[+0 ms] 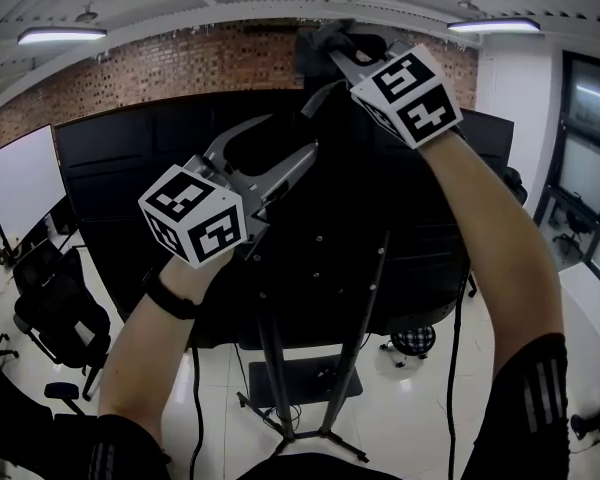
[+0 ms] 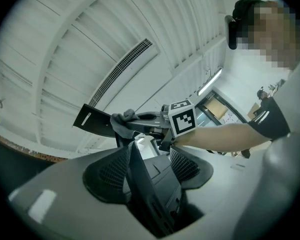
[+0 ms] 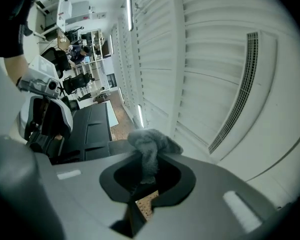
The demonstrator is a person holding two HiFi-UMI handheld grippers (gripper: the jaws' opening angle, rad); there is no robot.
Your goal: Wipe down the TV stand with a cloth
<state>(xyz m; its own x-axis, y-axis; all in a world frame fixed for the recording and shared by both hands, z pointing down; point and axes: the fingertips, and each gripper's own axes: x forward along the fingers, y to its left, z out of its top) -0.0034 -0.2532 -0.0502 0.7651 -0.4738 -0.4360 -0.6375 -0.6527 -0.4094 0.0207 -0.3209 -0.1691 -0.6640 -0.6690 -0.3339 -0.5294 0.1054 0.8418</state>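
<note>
The big black TV [image 1: 120, 168] shows me its back, mounted on a black stand [image 1: 276, 368] with splayed legs. Raised high near the TV's top edge, my right gripper [image 1: 325, 43] [image 3: 147, 156] is shut on a grey cloth [image 1: 360, 42] [image 3: 149, 141]. In the left gripper view that cloth [image 2: 121, 124] rests against a black edge. Lower and to the left, my left gripper [image 1: 280, 143] [image 2: 150, 159] is open in front of the TV's back. A dark black part runs between its jaws; I cannot tell whether they touch it.
Black office chairs [image 1: 60, 318] stand on the white tiled floor at left, below a whiteboard [image 1: 20, 183]. A small stool [image 1: 415, 340] sits behind the stand at right. Cables hang down beside the stand's posts. A brick wall [image 1: 160, 63] lies beyond.
</note>
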